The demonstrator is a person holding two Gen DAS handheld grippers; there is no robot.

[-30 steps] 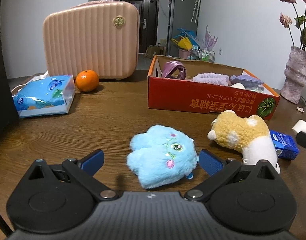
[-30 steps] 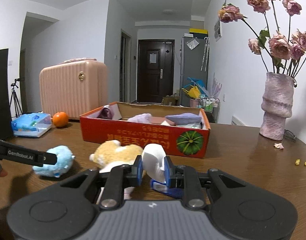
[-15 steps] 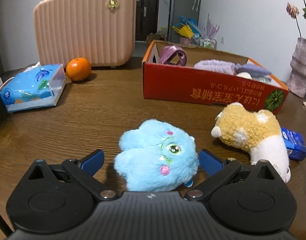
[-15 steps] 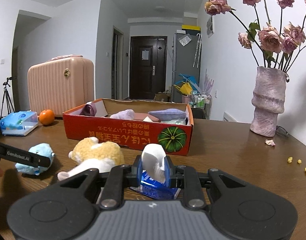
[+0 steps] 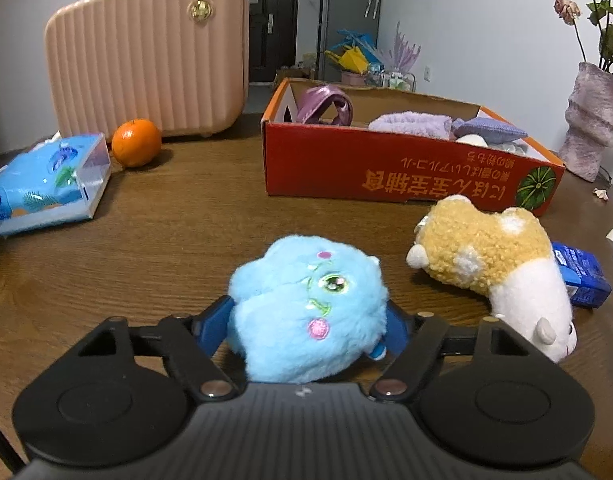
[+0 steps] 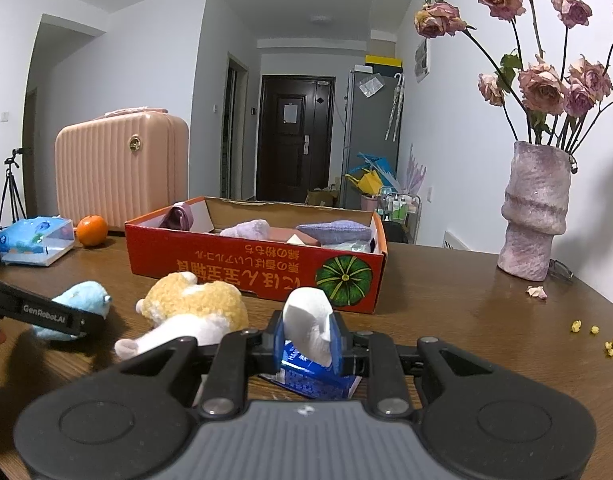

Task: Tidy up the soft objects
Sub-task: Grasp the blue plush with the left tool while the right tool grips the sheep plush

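My left gripper point(image 5: 308, 324) is shut on a fluffy blue plush toy point(image 5: 306, 312), its blue pads pressing both sides; the toy also shows at the left in the right wrist view point(image 6: 84, 300). A tan and white plush animal point(image 5: 490, 264) lies on the wooden table just right of it, also in the right wrist view point(image 6: 190, 312). My right gripper point(image 6: 308, 340) is shut on a white tissue point(image 6: 310, 322), over a small blue tissue packet point(image 6: 310, 376). The red cardboard box point(image 5: 406, 178) behind holds several soft purple items.
A pink suitcase point(image 5: 146, 56), an orange point(image 5: 136, 142) and a blue tissue pack point(image 5: 46, 184) stand at the back left. A purple vase point(image 6: 536, 212) with dried roses stands at the right. Yellow crumbs point(image 6: 610, 342) lie near the right table edge.
My left gripper moved forward around the blue plush toy and closed on it. My right gripper, still shut on the tissue, shifted slightly to the right.
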